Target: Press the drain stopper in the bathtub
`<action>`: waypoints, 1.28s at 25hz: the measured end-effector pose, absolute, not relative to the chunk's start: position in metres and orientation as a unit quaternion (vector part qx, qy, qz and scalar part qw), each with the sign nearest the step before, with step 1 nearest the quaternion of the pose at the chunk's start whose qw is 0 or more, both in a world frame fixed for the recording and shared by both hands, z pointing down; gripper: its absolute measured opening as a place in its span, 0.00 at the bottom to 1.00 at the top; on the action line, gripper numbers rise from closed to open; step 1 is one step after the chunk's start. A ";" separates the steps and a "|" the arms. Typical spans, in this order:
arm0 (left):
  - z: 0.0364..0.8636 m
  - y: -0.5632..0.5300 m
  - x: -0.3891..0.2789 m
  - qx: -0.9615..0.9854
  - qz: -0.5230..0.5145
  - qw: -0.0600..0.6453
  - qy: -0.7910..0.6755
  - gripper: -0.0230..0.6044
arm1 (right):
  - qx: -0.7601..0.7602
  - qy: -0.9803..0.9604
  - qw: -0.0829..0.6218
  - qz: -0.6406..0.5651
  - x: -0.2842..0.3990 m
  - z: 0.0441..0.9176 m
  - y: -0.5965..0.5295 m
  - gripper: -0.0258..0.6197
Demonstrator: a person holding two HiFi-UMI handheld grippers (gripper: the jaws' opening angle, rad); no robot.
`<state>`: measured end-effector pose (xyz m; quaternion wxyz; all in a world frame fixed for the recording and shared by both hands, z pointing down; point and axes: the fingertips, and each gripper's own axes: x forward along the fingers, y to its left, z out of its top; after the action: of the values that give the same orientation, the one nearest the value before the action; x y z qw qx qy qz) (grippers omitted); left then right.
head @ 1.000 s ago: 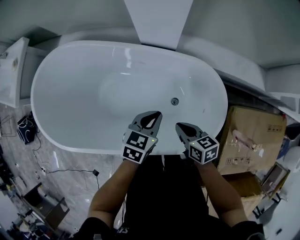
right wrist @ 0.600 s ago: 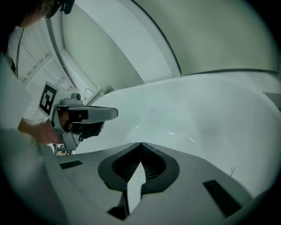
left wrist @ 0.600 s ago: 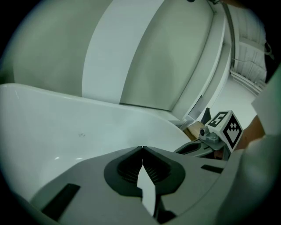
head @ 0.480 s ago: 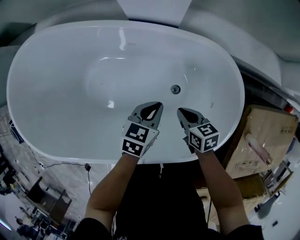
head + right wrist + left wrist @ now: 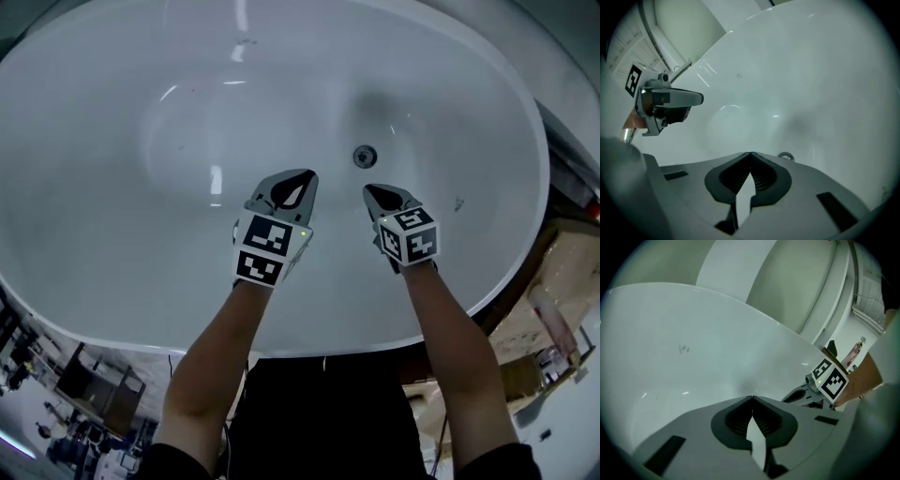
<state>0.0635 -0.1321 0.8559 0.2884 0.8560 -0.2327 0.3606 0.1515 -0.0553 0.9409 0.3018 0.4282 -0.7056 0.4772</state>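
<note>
We hold our right gripper (image 5: 751,153) with its jaws closed, the tips meeting and nothing between them. Our left gripper (image 5: 752,397) is closed the same way and grips nothing. In the head view the two hover side by side over the basin of the white bathtub (image 5: 103,234), a little apart from each other.

The drain stopper (image 5: 365,156) sits in the tub floor just beyond the tip of our right gripper, near it but not touching. It is well to the right of our left gripper's tip. In the right gripper view it peeks over the edge of the right-hand jaw, a little right of the tips.

The stopper is a small round metal disc lying flat with its face turned up toward us, so we see no long axis on it. The oval tub around it runs lengthwise from our left to our right.
</note>
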 end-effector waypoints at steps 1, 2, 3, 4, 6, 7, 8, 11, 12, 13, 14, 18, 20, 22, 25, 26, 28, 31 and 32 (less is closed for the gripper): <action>0.871 -0.131 0.061 0.853 0.367 0.291 -0.231 0.06 | 0.428 -0.704 0.310 0.475 0.152 0.954 -0.054 0.06; 0.885 -0.129 0.058 0.848 0.371 0.299 -0.230 0.06 | 0.428 -0.701 0.319 0.472 0.153 0.967 -0.054 0.06; 0.899 -0.127 0.056 0.842 0.373 0.313 -0.230 0.06 | 0.428 -0.698 0.328 0.470 0.155 0.978 -0.054 0.06; 0.911 -0.125 0.053 0.836 0.372 0.330 -0.231 0.06 | 0.430 -0.694 0.337 0.469 0.156 0.989 -0.054 0.06; 0.931 -0.121 0.047 0.829 0.371 0.350 -0.230 0.06 | 0.431 -0.687 0.346 0.471 0.155 1.008 -0.054 0.06; 0.940 -0.119 0.043 0.827 0.375 0.352 -0.228 0.06 | 0.429 -0.687 0.348 0.472 0.152 1.016 -0.054 0.06; 0.950 -0.119 0.040 0.825 0.381 0.351 -0.226 0.06 | 0.426 -0.689 0.352 0.469 0.149 1.023 -0.056 0.06; 0.979 -0.120 0.031 0.816 0.399 0.351 -0.227 0.06 | 0.411 -0.698 0.376 0.449 0.147 1.047 -0.063 0.06; 0.988 -0.120 0.029 0.813 0.404 0.351 -0.228 0.06 | 0.408 -0.698 0.386 0.445 0.150 1.056 -0.063 0.06; 0.996 -0.120 0.029 0.811 0.408 0.352 -0.228 0.06 | 0.408 -0.695 0.396 0.441 0.155 1.066 -0.063 0.06; 1.003 -0.119 0.029 0.810 0.412 0.351 -0.226 0.06 | 0.409 -0.691 0.405 0.437 0.160 1.076 -0.062 0.06; 1.025 -0.113 0.031 0.809 0.426 0.349 -0.206 0.06 | 0.410 -0.684 0.437 0.416 0.172 1.101 -0.064 0.07; 1.037 -0.111 0.032 0.808 0.437 0.342 -0.196 0.06 | 0.398 -0.688 0.452 0.406 0.173 1.110 -0.066 0.07; 1.049 -0.110 0.035 0.807 0.447 0.337 -0.188 0.06 | 0.391 -0.691 0.463 0.394 0.175 1.119 -0.068 0.09; 1.061 -0.110 0.039 0.807 0.452 0.334 -0.180 0.06 | 0.392 -0.681 0.487 0.381 0.182 1.133 -0.067 0.09; 1.065 -0.110 0.040 0.807 0.453 0.334 -0.179 0.06 | 0.392 -0.677 0.495 0.378 0.184 1.137 -0.067 0.09; 1.071 -0.109 0.040 0.806 0.455 0.335 -0.176 0.06 | 0.391 -0.668 0.511 0.374 0.188 1.145 -0.068 0.09; 1.074 -0.103 0.041 0.804 0.453 0.342 -0.175 0.06 | 0.389 -0.653 0.533 0.372 0.192 1.156 -0.069 0.09; 1.073 -0.099 0.041 0.802 0.453 0.347 -0.176 0.06 | 0.388 -0.651 0.539 0.368 0.192 1.158 -0.069 0.08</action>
<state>0.0409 -0.0994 1.0735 0.3467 0.8023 -0.1764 0.4528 0.1920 -0.0694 1.1575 0.5388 0.3885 -0.6507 0.3680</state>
